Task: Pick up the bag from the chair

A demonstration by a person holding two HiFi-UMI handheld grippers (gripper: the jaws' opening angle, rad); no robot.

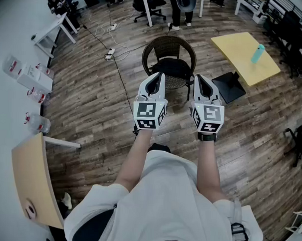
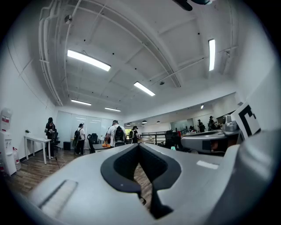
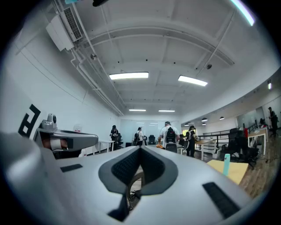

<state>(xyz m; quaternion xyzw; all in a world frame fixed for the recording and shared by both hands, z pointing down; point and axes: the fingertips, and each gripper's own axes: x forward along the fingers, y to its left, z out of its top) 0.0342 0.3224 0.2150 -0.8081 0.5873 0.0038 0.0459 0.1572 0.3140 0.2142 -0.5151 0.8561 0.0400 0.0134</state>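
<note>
A round wicker chair (image 1: 170, 45) stands on the wood floor straight ahead in the head view. A black bag (image 1: 171, 68) lies on its seat. My left gripper (image 1: 155, 77) hangs just short of the chair's near left side, and my right gripper (image 1: 200, 78) is level with it by the near right side. Neither touches the bag. Both are shut and hold nothing. In the left gripper view the left gripper (image 2: 139, 146) shows its jaws meeting at the tip, with floor below. In the right gripper view the right gripper (image 3: 140, 150) is the same, with a piece of the chair rim (image 3: 131, 183) in the gap.
A yellow table (image 1: 238, 59) with a teal bottle (image 1: 257, 53) stands to the right, above a black base (image 1: 228, 87). Cables and a power strip (image 1: 110, 53) lie on the floor at the left. Water jugs (image 1: 28, 77) line the left wall. Several people stand far off.
</note>
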